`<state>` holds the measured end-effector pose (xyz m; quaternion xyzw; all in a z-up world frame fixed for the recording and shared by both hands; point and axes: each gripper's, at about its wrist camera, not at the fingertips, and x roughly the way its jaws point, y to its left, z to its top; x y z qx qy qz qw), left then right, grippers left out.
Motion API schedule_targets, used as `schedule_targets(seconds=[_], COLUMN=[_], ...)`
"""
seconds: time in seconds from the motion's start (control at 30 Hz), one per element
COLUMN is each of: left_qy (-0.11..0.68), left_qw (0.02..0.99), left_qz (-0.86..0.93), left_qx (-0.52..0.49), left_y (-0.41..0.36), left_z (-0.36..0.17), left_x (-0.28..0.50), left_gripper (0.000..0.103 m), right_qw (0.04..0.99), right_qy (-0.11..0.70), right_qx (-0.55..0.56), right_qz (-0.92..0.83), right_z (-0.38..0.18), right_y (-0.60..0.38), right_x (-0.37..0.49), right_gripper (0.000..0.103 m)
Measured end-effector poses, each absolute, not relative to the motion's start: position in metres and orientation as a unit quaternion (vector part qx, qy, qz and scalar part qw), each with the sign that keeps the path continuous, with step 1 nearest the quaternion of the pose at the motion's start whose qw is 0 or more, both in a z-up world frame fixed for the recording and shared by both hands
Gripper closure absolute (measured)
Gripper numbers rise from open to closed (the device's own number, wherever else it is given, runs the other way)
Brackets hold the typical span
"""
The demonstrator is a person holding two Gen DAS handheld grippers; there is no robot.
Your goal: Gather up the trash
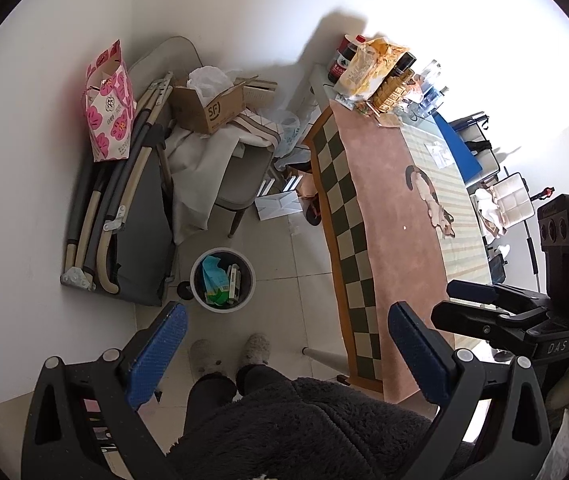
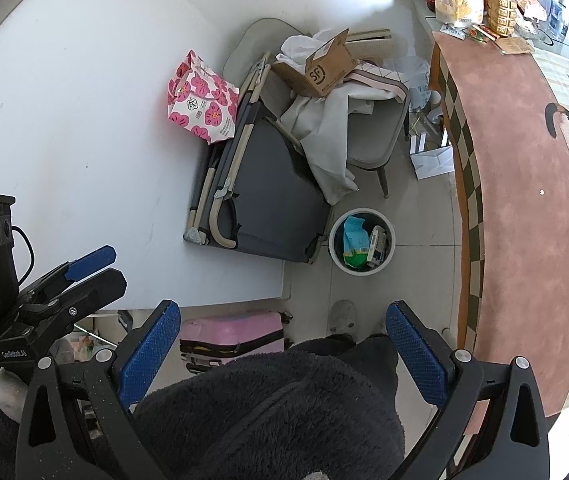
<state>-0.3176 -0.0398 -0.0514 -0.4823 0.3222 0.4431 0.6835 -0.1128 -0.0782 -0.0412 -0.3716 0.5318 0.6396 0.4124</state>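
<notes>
Left wrist view shows the left gripper [image 1: 288,344] spread wide and empty above the floor — right gripper [image 2: 284,344] likewise — with the trash bin [image 1: 244,266] beside the table's [image 1: 396,216] near edge.

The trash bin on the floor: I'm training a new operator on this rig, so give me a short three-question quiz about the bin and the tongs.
1. True or false: the trash bin already holds packaging.
2. Which tongs are open? A) left only B) right only C) both
3. Fill in: the bin stands on the tile floor between the folded cot and the ____.

Key:
1. True; a teal and green packet and small cartons lie inside.
2. C; the left tongs and the right tongs both gape wide with nothing between the pads.
3. Table, the one with the pink rug-like cover.
</notes>
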Motion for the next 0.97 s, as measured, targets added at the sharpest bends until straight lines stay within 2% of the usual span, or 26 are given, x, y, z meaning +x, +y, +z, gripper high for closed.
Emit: schedule_targets(seconds=[0.97], left_qy=[0.324], left_qw=[0.683], left_qz=[0.445], left_qx=[-0.480], left_y=[-0.040], left_z=[-0.050], left_x=[-0.333], left_gripper=[0.000], right_qw=[0.408], right_qy=[0.534], right_qx=[-0.371], right_qz=[0.641], right_z=[-0.045], right_y=[-0.090], right_x=[-0.119], right_gripper=[0.000])
